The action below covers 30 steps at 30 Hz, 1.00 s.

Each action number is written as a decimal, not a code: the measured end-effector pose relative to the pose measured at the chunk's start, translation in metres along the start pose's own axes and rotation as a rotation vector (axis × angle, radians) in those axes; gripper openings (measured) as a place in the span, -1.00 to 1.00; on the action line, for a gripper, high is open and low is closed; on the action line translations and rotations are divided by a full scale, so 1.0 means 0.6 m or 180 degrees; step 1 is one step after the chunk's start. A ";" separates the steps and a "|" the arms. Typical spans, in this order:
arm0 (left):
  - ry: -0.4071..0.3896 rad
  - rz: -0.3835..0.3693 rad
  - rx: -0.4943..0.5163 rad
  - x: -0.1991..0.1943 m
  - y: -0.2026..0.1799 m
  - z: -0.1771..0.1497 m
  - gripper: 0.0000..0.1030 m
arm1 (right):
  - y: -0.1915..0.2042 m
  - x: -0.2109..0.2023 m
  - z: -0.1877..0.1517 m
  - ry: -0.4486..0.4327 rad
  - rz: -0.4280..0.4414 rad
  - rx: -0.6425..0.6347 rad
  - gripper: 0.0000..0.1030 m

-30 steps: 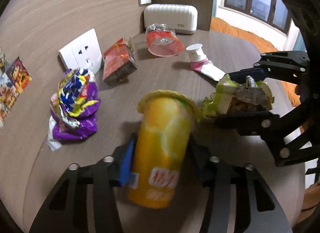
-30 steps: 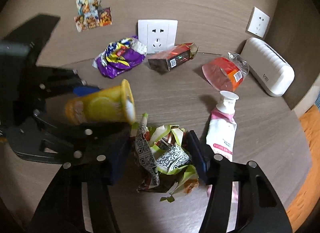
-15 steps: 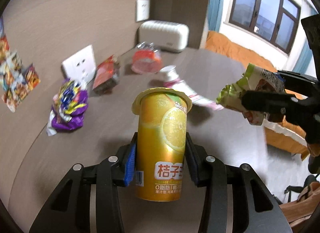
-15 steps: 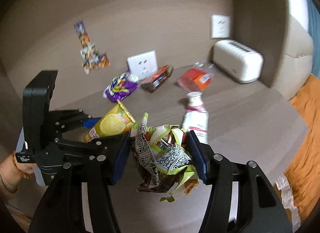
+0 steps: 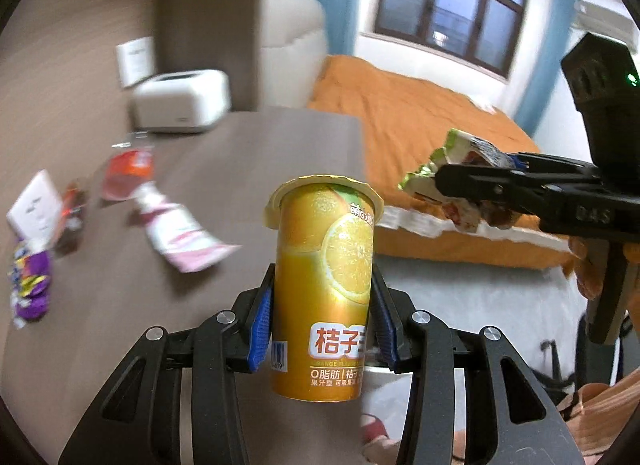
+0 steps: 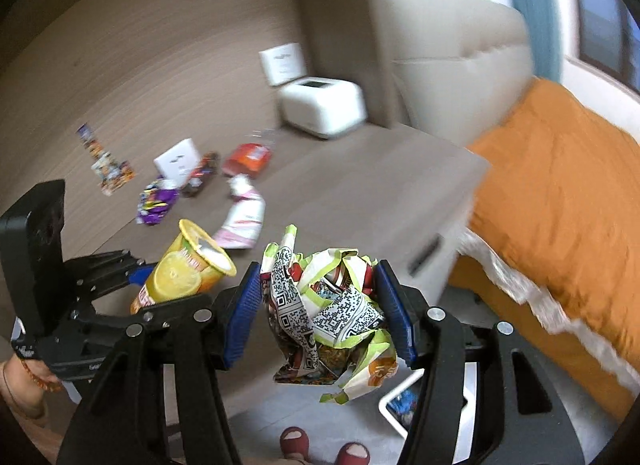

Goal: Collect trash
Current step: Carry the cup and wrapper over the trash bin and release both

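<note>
My left gripper (image 5: 322,319) is shut on an upright orange juice cup (image 5: 324,289), held in the air past the table's edge; the cup also shows in the right wrist view (image 6: 180,273). My right gripper (image 6: 320,305) is shut on a crumpled green wrapper with QR codes (image 6: 328,313), seen from the left wrist at the right (image 5: 448,181). Both are lifted off the brown table (image 5: 240,161). A white bin corner (image 6: 400,405) shows low beneath the right gripper.
On the table lie a pink-white tube (image 5: 180,237), a red plastic cup (image 5: 128,173), a dark red packet (image 5: 72,209), a purple bag (image 5: 32,285) and a white box (image 5: 180,101). An orange bed (image 5: 420,133) stands right. Red slippers (image 6: 320,445) are on the floor.
Both grippers have lifted and swung right, away from the table toward the bed side, carrying the cup and the wrapper. The table trash now lies farther left.
</note>
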<state>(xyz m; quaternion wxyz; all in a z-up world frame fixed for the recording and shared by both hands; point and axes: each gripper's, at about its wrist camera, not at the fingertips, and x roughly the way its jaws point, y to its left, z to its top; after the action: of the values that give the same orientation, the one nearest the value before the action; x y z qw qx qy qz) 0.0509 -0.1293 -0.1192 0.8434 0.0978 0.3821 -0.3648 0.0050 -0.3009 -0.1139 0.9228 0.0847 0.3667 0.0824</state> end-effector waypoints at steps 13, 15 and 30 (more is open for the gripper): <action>0.0536 -0.0608 0.0576 0.163 -0.196 -0.007 -0.17 | -0.191 -0.033 -0.129 0.0210 -0.0451 0.0876 0.13; 0.0606 -0.0645 0.0629 0.189 -0.215 -0.013 -0.17 | -0.208 -0.028 -0.147 0.0248 -0.0485 0.0953 0.13; 0.1197 -0.0788 0.0657 0.432 -0.280 -0.115 -0.17 | -0.336 0.088 -0.292 0.0613 -0.0726 0.1419 0.13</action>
<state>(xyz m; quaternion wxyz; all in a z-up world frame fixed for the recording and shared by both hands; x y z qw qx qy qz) 0.0098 -0.3586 -0.3331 0.6919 0.2020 0.5022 -0.4779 -0.0601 -0.4690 -0.3181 0.8455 0.2357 0.4691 -0.0972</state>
